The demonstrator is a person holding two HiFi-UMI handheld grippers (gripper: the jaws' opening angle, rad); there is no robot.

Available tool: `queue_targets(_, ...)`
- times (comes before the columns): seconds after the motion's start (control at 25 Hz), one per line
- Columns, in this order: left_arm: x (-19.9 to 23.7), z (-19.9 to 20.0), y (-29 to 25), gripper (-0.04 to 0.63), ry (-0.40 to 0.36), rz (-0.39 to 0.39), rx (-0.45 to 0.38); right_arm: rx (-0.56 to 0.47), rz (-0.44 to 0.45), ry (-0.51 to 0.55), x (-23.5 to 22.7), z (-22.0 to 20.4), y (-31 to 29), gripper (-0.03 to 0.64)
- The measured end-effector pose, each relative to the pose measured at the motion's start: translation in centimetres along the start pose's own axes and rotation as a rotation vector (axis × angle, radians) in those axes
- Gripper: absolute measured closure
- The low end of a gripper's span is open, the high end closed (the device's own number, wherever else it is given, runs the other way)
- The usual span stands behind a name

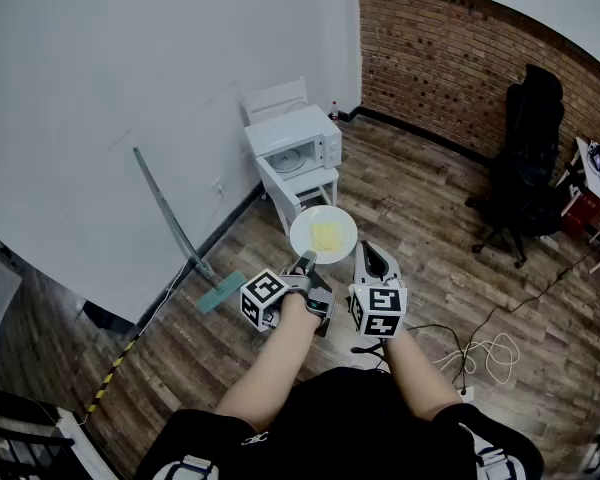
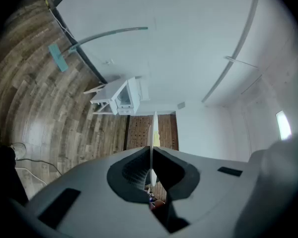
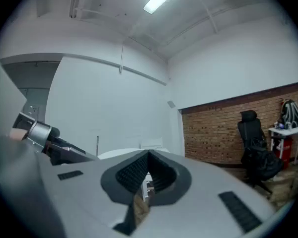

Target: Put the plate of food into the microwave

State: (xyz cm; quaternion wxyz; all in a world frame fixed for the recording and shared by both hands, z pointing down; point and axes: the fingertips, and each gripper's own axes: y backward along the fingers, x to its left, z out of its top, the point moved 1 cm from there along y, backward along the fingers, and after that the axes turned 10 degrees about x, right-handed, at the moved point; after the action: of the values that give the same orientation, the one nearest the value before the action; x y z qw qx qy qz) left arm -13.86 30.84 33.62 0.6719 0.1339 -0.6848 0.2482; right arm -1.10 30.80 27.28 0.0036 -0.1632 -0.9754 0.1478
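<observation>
One plate of food (image 1: 323,234) sat pinched by its rim in the left gripper (image 1: 305,262) at frame center, right gripper (image 1: 372,258) clenched empty beside it, microwave (image 1: 295,148) above.

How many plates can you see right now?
1. The plate of food is gripped at its rim by the left tool, held short of the microwave. Others may be hidden inside it.

Head camera: above me, tilted steeply down, microwave (image 1: 295,148) well ahead. Camera on my left gripper (image 2: 151,152): rolled sideways, same microwave (image 2: 125,95) far off. Camera on my right gripper (image 3: 148,155): level, facing brick wall (image 3: 216,133) right of microwave; head view shares it.
</observation>
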Motion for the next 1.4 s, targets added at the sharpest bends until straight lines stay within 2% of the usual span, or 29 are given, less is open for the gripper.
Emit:
queue_targets(0.6,0.6,-2.2,-2.0,0.583,0.003,0.032,-0.027,-0.004,0.035,-0.034,-3.7,-0.2,-0.6,0.609)
queue_targets(0.84,0.5,-3.3,-3.7,0.583,0.002,0.022,-0.041,-0.009,0.061,-0.026,-5.6,-0.4,-0.7,0.609)
queue_targets(1.08,0.9,-4.0,-5.5,0.583,0.015,0.031,-0.019,-0.008,0.072,-0.034,-7.0,-0.7,-1.2,0.609)
queue_targets(1.4,-0.4,-2.2,-8.8,0.583,-0.003,0.007,-0.034,0.005,0.063,-0.019,-9.0,-0.7,-2.9,0.609)
